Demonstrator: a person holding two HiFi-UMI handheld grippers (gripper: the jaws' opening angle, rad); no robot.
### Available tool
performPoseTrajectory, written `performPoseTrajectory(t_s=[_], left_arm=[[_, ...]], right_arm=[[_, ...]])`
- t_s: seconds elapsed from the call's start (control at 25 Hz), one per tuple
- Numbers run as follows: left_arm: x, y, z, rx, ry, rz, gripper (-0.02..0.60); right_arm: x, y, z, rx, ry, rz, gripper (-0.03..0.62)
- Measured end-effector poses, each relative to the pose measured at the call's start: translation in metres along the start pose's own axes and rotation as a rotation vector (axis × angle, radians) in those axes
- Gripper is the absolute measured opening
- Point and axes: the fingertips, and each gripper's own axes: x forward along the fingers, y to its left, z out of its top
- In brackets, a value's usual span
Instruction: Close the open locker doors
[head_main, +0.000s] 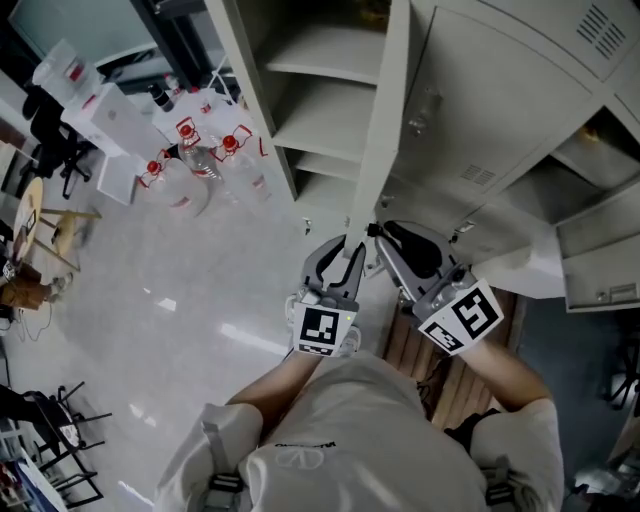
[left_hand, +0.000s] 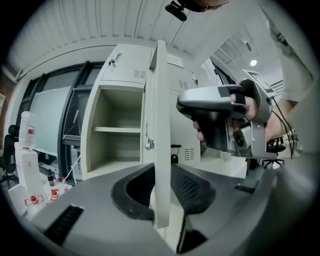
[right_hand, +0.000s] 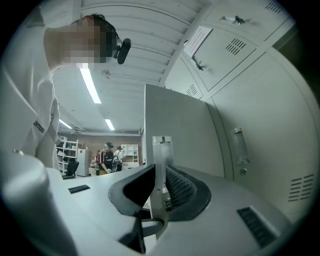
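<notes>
Left tongs (head_main: 345, 257) and right tongs (head_main: 383, 238) each clamp the free edge of the open locker door (head_main: 380, 120); paired grip presumably steadies its swing shut.

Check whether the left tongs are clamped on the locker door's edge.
Yes, the left tongs grip the locker door, one pad against each face.

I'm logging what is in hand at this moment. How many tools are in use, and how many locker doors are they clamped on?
Tools: 2, the left tool and the right tool.
Doors clamped: 1, the open locker door, its edge between both tools' jaws.
Total: 3.
</notes>
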Motion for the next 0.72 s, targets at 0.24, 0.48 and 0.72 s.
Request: performPoseTrajectory(t_s=[0.24,0.48,0.72], left_arm=[[-0.010,0.027,-0.001,-0.001,0.006,-0.009,0.097],[-0.014,0.053,-0.002,0.000,0.004,-0.030,0.098],[-0.015,0.073,-0.002,0.000,-0.012,-0.059,0.098]], right_arm=[[0.042,0.017,-0.010,-0.013,0.041,0.073,0.131],[0.069,0.022,-0.012,-0.011,0.035,0.144,0.142],[0.094,0.032,-0.017,-0.043,0.048,0.225,0.152]])
